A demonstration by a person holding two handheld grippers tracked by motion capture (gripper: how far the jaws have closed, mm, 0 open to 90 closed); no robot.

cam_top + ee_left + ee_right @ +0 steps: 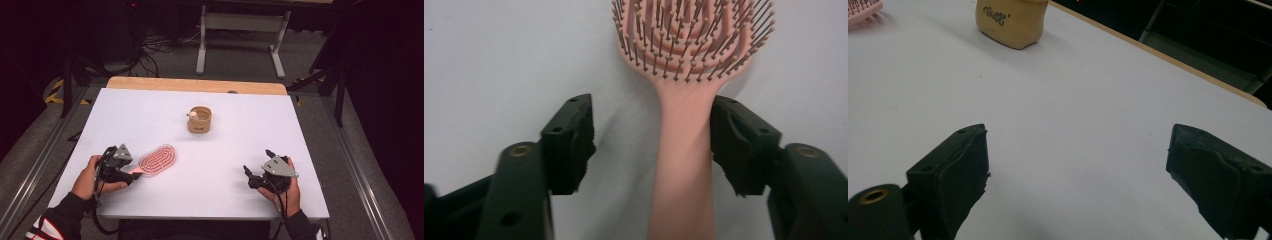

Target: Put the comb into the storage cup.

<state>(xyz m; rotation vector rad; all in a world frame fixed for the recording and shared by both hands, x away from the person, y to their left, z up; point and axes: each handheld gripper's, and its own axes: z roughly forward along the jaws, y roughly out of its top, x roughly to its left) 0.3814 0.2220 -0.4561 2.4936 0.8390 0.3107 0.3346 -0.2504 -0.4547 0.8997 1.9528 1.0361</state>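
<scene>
Brush: pink plastic [156, 160], an oval vented head of looped ribs studded with thin, ball-tipped bristles, and a smooth, flat handle; it lies bristles-up at lower left of the high view, head pointing up and right.
Left claw: [131, 174] matte black, blocky pads on angular arms, with a grey three-cornered plate on top; it sits at the handle end of the brush, held in the person's left hand.
Left claw state: partly open around the handle [684, 150]; the pad at the right of the left gripper view touches the handle's edge, the pad at the left stands well off it with bare surface between, so nothing is clamped.
Right claw: [247, 178] the same black build, at lower right of the high view; its jaws stand wide apart over bare surface, holding nothing.
Pot: [199, 120] small, round, tan, with a soft-looking wall and dark lettering on its front, at upper middle of the high view, well apart from both claws.
Surface: [225, 150] smooth, matte white sheet over a pale wooden top whose edge shows along the far side.
Left gripper view adds: the bristle tips, the ribs' curves and the gap at one pad.
Right gripper view adds: the pot's [1010, 20] lettering and rounded base, and a corner of the brush [863, 10] at upper left.
High view adds: a small pale ball at the pot's rim, both hands, dark sleeves and trailing cables.
</scene>
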